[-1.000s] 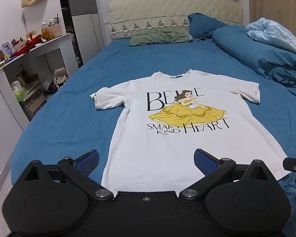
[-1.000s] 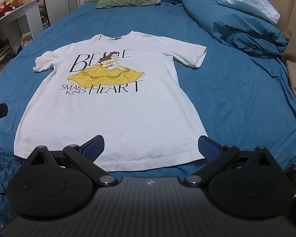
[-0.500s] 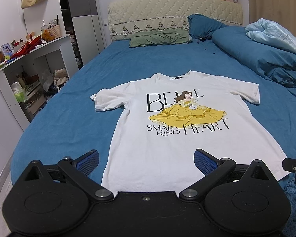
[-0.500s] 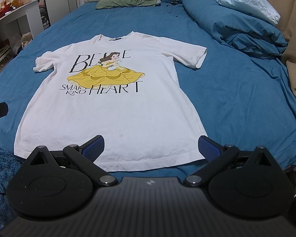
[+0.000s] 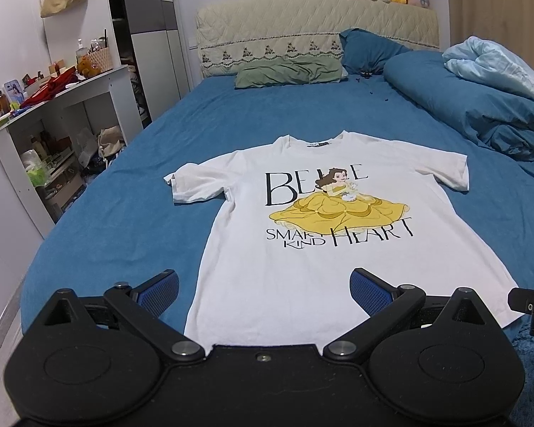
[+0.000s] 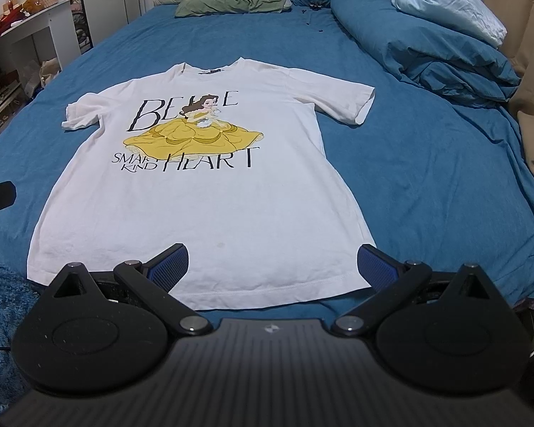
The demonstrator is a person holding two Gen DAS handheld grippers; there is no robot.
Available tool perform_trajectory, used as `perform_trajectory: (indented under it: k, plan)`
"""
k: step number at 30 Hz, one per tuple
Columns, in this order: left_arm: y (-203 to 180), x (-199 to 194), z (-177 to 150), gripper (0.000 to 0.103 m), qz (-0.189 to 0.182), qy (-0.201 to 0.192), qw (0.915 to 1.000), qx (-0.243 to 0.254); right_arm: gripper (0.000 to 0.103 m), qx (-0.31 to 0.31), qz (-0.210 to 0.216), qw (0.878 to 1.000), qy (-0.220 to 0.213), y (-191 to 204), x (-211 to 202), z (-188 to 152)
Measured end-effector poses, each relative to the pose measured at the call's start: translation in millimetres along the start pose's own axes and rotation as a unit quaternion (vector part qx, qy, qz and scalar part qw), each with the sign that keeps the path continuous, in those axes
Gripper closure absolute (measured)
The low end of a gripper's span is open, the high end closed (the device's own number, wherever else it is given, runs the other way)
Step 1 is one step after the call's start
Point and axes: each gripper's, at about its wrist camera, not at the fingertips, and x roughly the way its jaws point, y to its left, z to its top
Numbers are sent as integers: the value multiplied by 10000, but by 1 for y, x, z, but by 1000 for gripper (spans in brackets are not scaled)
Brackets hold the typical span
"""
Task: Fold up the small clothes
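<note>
Both grippers are near the foot edge of the bed (image 5: 131,192), and each one has its fingers spread wide with nothing between them. The left gripper (image 5: 263,290) is over the left corner of the hem, the right gripper (image 6: 272,261) over the right corner of the hem.

One white T-shirt (image 6: 210,199) lies flat and face up in the middle of the bed, print upward, collar toward the headboard (image 5: 317,39), hem close to the foot edge. Both sleeves are spread out to the sides; the left sleeve (image 5: 195,186) looks a little curled at its end. No fold is made yet, I think.

What could go wrong: the cloth is thin and lies on a soft blue sheet, so fingers that close too deep may pinch the sheet together with the hem, and the sheet will rise with it. If only the top layer is taken, the back layer stays behind and the fold becomes crooked. The curled sleeve may also make a lump inside the fold.
</note>
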Motion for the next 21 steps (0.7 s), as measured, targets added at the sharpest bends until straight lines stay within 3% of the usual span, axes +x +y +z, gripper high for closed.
perform_trajectory:
  k: [21]
  plan:
    - [3, 0, -3, 0, 9, -37, 10000, -32, 0, 11, 13, 10000, -11, 1, -1, 1]
